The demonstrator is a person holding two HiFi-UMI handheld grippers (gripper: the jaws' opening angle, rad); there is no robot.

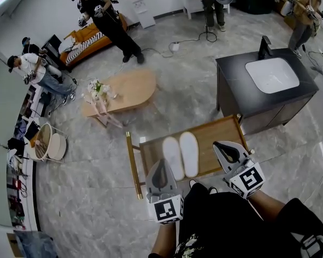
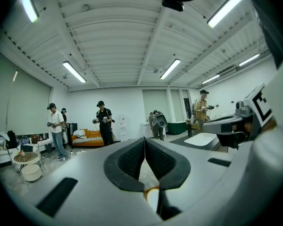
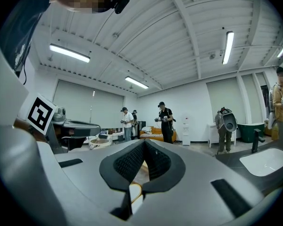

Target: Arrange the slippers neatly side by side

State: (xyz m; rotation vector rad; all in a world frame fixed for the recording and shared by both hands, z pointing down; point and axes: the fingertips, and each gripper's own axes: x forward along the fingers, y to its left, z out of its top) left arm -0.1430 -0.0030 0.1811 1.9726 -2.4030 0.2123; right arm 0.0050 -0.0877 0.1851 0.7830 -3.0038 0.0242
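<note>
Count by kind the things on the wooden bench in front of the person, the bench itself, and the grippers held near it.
White slippers: 2
Grippers: 2, the left gripper and the right gripper
Wooden bench: 1
Total: 5

Head view: high, steeply down. Gripper views: level, across room; all share sink counter.

Room around me: grey marble floor, white walls
Oval wood table, orange sofa, black sink cabinet, ceiling strip lights on
</note>
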